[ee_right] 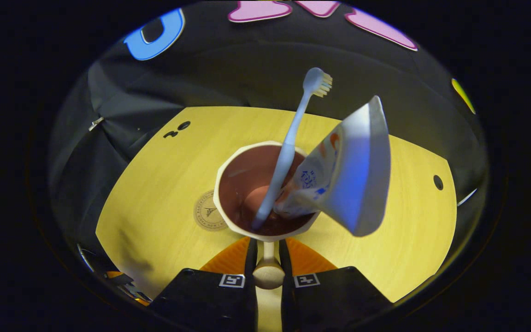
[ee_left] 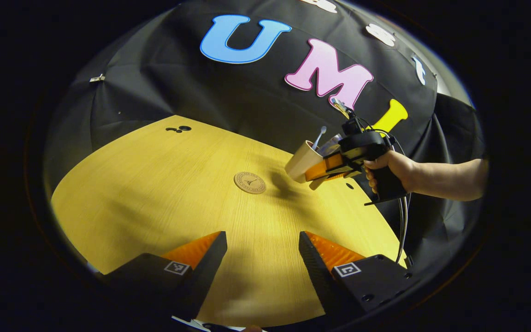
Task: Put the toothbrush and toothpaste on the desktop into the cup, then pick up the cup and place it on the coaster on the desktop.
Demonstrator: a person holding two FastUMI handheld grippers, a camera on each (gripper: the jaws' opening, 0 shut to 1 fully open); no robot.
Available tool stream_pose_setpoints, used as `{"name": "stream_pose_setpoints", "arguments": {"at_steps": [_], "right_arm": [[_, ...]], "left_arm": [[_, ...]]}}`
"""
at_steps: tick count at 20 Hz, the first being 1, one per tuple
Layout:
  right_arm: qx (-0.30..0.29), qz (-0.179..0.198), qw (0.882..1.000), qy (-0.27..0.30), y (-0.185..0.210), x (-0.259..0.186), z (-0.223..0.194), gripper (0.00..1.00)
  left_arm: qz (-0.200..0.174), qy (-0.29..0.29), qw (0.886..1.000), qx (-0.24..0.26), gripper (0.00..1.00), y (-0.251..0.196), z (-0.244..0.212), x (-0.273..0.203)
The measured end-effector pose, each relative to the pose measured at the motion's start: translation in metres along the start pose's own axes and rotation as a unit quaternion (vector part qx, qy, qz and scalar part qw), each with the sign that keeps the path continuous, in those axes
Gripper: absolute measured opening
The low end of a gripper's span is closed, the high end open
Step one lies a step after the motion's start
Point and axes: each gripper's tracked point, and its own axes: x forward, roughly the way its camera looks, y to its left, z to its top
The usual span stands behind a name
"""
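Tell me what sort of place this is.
Probably a staged recording booth, not a real bathroom: black cloth wall draped behind a bare yellow wooden desktop, with a round brown coaster and a hand-held right claw carrying a beige cup by its handle.

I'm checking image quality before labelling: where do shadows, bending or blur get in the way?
Left gripper view: the lifted cup in the right gripper throws a soft shadow beside the coaster; the fisheye curves the table edge. Right gripper view: the toothpaste looms large and soft; the toothbrush is sharper.
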Motion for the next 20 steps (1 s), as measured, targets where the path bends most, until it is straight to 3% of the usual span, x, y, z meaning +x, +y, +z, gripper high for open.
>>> {"name": "stream_pose_setpoints", "arguments": {"at_steps": [9, 20], "right_arm": [[-0.032, 0.018, 0.999, 0.021, 0.061, 0.031, 0.0, 0.23], [-0.065, 0.007, 0.997, 0.045, 0.085, 0.07, -0.015, 0.24]], "left_arm": [[0.018, 0.006, 1.0, -0.012, 0.98, 0.025, -0.005, -0.015], [0.027, -0.005, 0.999, -0.023, 0.98, 0.028, 0.008, -0.018]]}}
